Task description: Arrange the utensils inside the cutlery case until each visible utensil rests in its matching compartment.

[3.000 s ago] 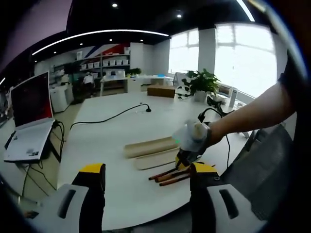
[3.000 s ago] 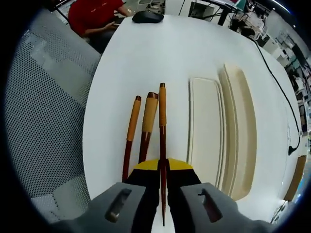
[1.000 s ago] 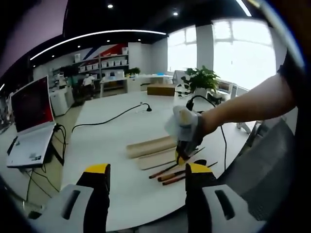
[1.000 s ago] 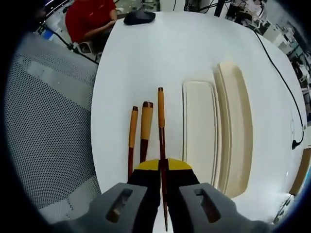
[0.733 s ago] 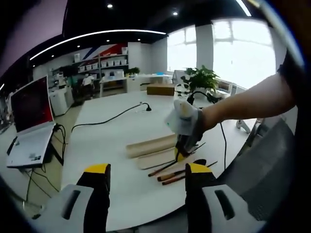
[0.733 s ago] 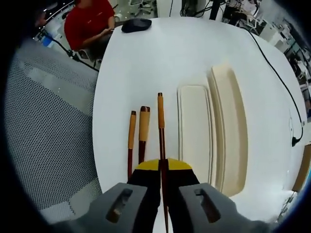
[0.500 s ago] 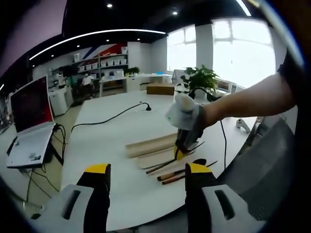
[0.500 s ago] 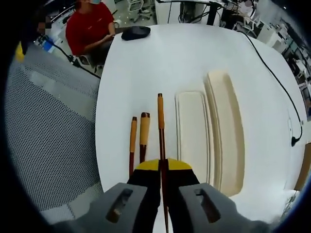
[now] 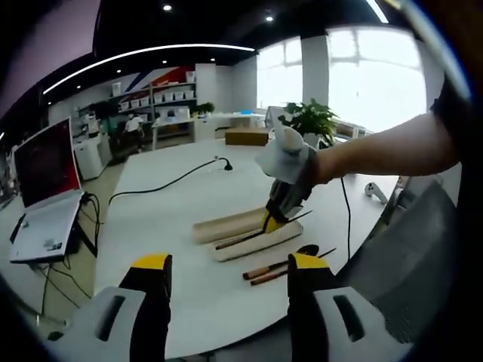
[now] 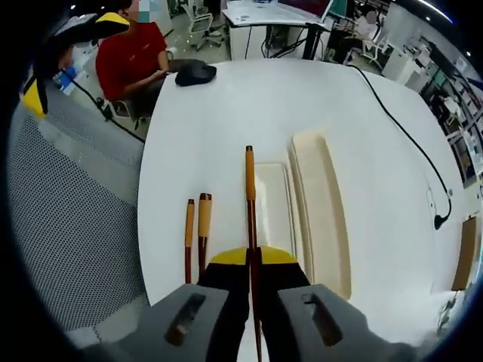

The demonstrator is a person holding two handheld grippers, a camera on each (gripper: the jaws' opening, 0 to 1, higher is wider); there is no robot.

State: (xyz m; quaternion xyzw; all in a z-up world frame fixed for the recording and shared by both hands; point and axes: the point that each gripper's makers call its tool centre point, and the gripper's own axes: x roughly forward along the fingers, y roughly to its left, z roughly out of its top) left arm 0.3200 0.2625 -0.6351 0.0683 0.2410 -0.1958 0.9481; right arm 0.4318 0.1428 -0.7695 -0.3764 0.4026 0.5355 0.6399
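**Utensil held above the case**

My right tongs are clamped on a slim brown utensil, held in the air over the cream cutlery case on the white bench. Two more utensils lie on the bench beside the case. My left tongs stand apart, holding nothing, well back from the case.

Right gripper clamped, left gripper agape.

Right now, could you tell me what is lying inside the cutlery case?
The cutlery case holds no utensil yet. The right gripper carries one utensil above its shallow part, covering a strip of it. Two utensils lie on the table beside it.
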